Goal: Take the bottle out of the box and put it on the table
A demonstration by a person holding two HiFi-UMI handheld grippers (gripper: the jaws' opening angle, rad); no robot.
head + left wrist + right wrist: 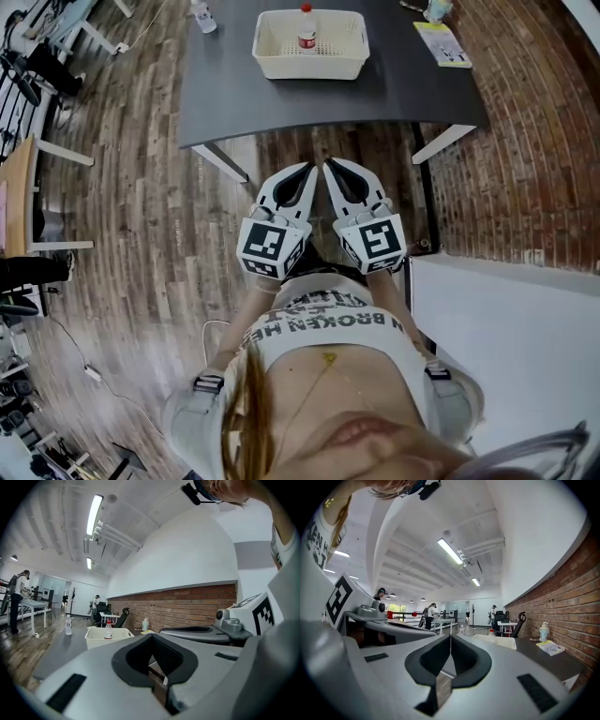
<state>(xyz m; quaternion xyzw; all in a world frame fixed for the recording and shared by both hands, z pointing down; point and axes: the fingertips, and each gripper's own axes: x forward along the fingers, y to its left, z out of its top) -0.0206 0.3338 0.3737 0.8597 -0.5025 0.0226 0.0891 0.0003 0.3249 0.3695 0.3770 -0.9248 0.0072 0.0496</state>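
A white slatted basket (310, 54) stands on the dark table (225, 94), and a small bottle with a red cap (307, 28) stands upright inside it. Both grippers hang side by side close to my body, short of the table's near edge and above the wooden floor. The jaws of my left gripper (308, 170) meet at the tip, with nothing between them. My right gripper (329, 166) is shut and empty too. The left gripper view shows the basket (101, 638) and bottle (108, 631) far ahead. They sit just as far off in the right gripper view, basket (500, 641) and bottle (491, 633).
A second clear bottle (203, 16) stands at the table's far left, outside the basket. A yellow booklet (442, 43) and a pale cup (437, 8) lie at the far right. A brick wall (534, 141) runs along the right. White desks (37, 187) and people fill the room's left.
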